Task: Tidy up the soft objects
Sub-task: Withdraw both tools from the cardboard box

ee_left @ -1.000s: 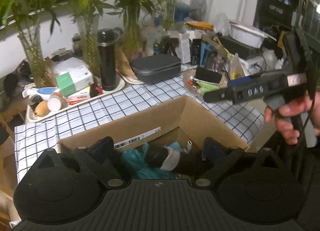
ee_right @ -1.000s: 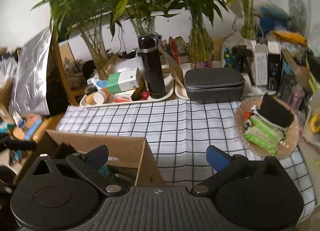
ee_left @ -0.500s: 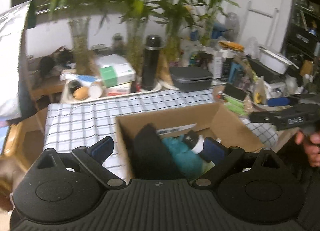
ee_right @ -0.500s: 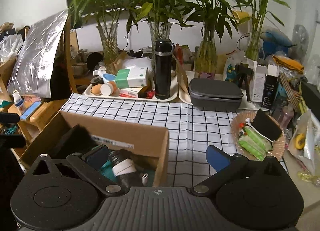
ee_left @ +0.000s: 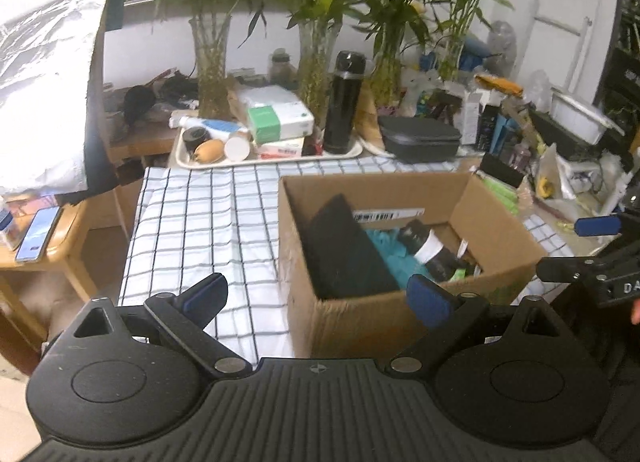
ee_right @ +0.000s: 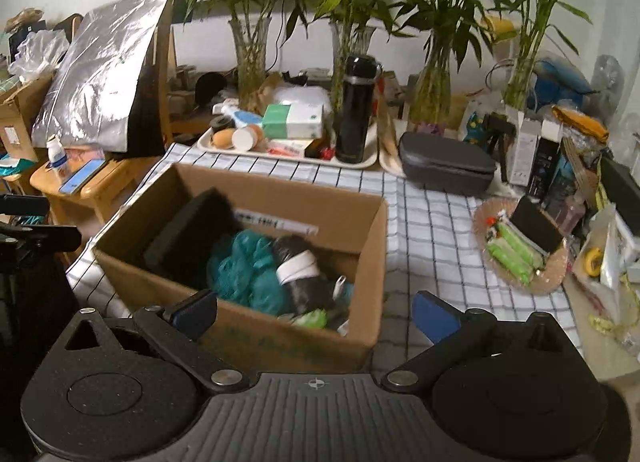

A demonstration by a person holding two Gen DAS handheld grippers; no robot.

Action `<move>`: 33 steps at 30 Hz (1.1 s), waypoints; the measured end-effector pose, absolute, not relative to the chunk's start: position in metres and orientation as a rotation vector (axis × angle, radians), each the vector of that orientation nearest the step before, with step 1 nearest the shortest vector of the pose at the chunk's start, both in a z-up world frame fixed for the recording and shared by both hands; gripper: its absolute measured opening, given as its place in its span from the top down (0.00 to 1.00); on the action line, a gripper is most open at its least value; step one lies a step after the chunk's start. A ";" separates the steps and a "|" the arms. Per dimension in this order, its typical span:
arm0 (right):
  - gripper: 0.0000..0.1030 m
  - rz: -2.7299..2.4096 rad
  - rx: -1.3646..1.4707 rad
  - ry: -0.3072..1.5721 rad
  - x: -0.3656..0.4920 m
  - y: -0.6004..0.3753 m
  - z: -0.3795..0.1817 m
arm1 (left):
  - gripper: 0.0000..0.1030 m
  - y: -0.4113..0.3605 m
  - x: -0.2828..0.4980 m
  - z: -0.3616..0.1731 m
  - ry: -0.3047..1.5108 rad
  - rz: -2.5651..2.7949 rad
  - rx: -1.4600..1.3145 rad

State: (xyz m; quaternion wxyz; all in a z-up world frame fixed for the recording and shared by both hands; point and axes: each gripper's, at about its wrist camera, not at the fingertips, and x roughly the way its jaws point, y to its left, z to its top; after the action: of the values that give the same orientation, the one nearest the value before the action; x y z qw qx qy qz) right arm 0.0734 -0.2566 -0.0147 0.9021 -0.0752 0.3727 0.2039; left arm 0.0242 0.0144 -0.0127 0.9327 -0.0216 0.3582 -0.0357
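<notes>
The left gripper (ee_left: 316, 298) is held above the near side of the table with its jaws spread wide and nothing between them. In the left wrist view, the cardboard box (ee_left: 492, 202) stands open on the checked tablecloth (ee_left: 200, 222), to the right of the centre. Inside it, a black foam block (ee_left: 344, 250) leans against the left wall, a teal fluffy item (ee_left: 384, 246) lies beside it, and a dark roll with a white band (ee_left: 428, 246) rests on the teal one. To the left of the box the cloth is bare up to the table edge. Behind it stands a white tray (ee_left: 188, 160) with a black bottle (ee_left: 344, 102) on it. At the right edge the right gripper (ee_left: 592, 242) is seen from the side.

In the right wrist view, the right gripper (ee_right: 316, 310) is also released, jaws far apart and empty, just in front of the cardboard box (ee_right: 372, 230). The black foam block (ee_right: 188, 230), the teal fluffy item (ee_right: 244, 266) and the dark roll with a white band (ee_right: 300, 270) lie in it, and something small and green (ee_right: 312, 318) sits at the near wall. To the right of the box, bare checked tablecloth (ee_right: 432, 230) reaches a round basket (ee_right: 480, 218) that holds green packets (ee_right: 512, 254).
</notes>
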 end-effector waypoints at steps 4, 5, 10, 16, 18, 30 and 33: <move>0.00 0.436 -0.146 0.794 0.061 -0.252 -0.022 | 0.05 0.010 0.018 -0.020 0.755 -0.052 -0.011; 0.00 0.436 -0.149 0.805 0.059 -0.251 -0.025 | 0.05 0.008 0.017 -0.022 0.760 -0.049 -0.004; 0.00 0.439 -0.156 0.842 0.051 -0.246 -0.038 | 0.05 0.003 0.015 -0.034 0.800 -0.037 0.019; 0.00 0.432 -0.165 0.851 0.050 -0.245 -0.042 | 0.04 -0.001 0.014 -0.039 0.819 -0.050 0.010; 0.00 0.428 -0.170 0.852 0.049 -0.246 -0.043 | 0.04 -0.003 0.015 -0.042 0.832 -0.062 0.011; 0.00 0.425 -0.174 0.860 0.050 -0.248 -0.047 | 0.00 -0.009 0.017 -0.050 0.889 -0.073 -0.017; 0.00 0.425 -0.181 0.859 0.050 -0.247 -0.047 | 0.00 -0.008 0.018 -0.050 0.892 -0.051 -0.027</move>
State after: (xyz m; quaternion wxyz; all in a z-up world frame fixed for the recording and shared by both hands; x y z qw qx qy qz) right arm 0.0499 -0.2474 -0.0472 0.8834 -0.0870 0.4127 0.2043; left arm 0.0179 -0.0078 -0.0498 0.9018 -0.0129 0.4312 -0.0248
